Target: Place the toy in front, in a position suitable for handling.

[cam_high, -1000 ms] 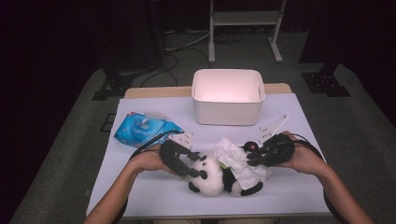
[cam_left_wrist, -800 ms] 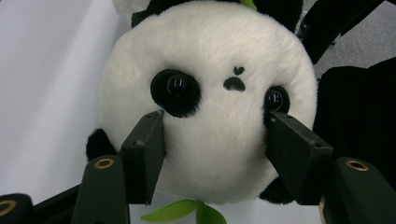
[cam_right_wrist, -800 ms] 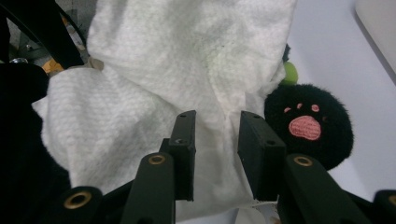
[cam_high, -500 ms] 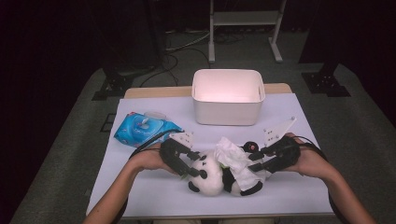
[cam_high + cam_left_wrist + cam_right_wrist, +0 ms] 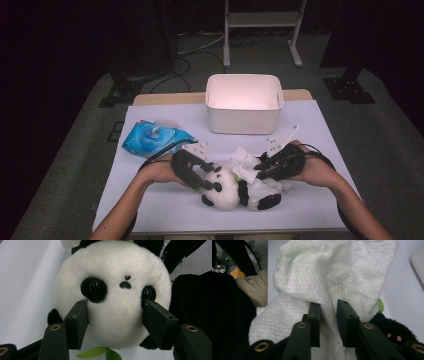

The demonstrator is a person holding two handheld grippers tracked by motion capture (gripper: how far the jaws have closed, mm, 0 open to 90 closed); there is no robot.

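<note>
A black-and-white panda plush (image 5: 222, 192) lies on the white table near the front edge. My left gripper (image 5: 207, 181) is shut on its head: in the left gripper view both pads (image 5: 77, 320) press into the white face (image 5: 117, 270). A crumpled white wipe (image 5: 245, 160) lies over the panda's body. My right gripper (image 5: 260, 170) has just been closing, and a fold of the wipe (image 5: 332, 270) is pinched between its jaws (image 5: 328, 310). A black furry limb (image 5: 392, 327) shows beside the wipe.
A white rectangular bin (image 5: 244, 112) stands at the back middle of the table (image 5: 320, 200). A blue pack of wipes (image 5: 152, 137) lies at the back left, with the left gripper's cable running past it. Dark floor surrounds the table.
The right gripper drew back a little to the right, then came in leftward onto the wipe and its jaws narrowed. The left gripper and the panda's head have stayed put.
</note>
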